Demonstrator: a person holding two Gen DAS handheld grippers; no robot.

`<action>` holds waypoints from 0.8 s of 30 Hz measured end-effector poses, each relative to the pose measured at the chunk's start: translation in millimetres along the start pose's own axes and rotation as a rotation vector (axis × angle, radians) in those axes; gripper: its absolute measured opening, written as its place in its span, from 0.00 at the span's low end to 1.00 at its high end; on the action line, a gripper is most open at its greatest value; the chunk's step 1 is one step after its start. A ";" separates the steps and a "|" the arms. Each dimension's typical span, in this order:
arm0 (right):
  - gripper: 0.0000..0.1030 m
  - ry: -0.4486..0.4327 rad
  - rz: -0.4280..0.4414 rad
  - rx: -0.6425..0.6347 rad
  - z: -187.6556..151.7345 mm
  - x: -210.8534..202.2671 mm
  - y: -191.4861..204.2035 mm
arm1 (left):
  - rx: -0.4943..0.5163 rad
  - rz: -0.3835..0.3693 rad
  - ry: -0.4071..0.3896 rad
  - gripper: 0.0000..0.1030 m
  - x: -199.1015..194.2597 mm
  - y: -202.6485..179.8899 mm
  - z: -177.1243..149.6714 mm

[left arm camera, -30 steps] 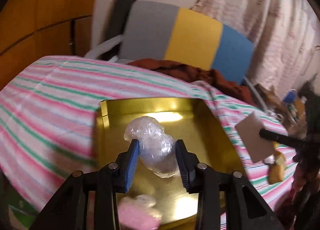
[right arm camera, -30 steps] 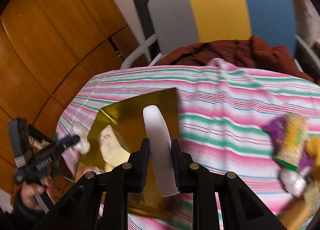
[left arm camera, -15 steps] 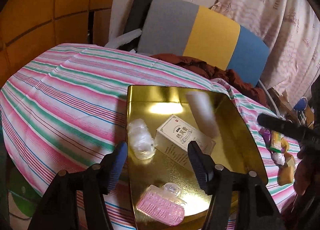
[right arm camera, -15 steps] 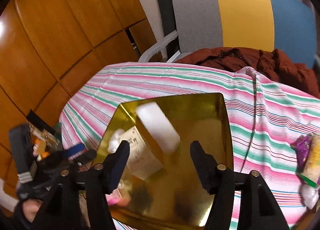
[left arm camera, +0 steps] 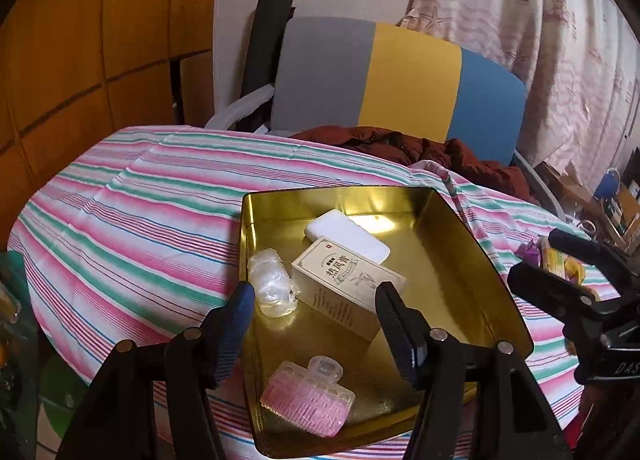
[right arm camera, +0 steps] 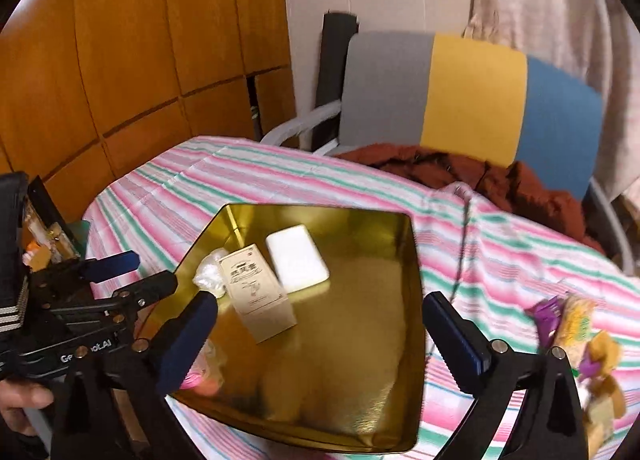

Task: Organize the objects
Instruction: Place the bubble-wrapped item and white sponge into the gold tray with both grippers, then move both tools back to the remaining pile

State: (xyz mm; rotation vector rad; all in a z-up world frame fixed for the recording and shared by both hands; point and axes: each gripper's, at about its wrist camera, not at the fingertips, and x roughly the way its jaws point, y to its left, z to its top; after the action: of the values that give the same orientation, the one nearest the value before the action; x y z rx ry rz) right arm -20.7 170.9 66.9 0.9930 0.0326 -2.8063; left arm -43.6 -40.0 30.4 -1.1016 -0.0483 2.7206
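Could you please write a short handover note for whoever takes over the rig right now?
Left gripper: open, empty, above the near end of the gold tray.
Right gripper: open, empty, over the tray.
In the tray: white bar, printed carton, clear plastic wrap bundle, pink clip.
Left to do: the snack packets lie on the striped tablecloth right of the tray; they probably go in next.

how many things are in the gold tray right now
4: white bar at the back, tan box mid-tray, clear wrapped bundle by the left wall, pink clip nearest the cameras. None visibly hidden.
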 end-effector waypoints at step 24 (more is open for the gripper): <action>1.00 -0.032 -0.188 0.107 -28.2 -20.4 -33.6 | 0.111 0.026 -0.009 0.62 -2.9 -36.0 -13.7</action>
State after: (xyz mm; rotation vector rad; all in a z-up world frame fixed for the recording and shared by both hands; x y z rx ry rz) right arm 7.0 209.2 56.6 1.0166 -0.0296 -3.0229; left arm -25.7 -6.0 26.4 -1.0667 0.1146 2.7140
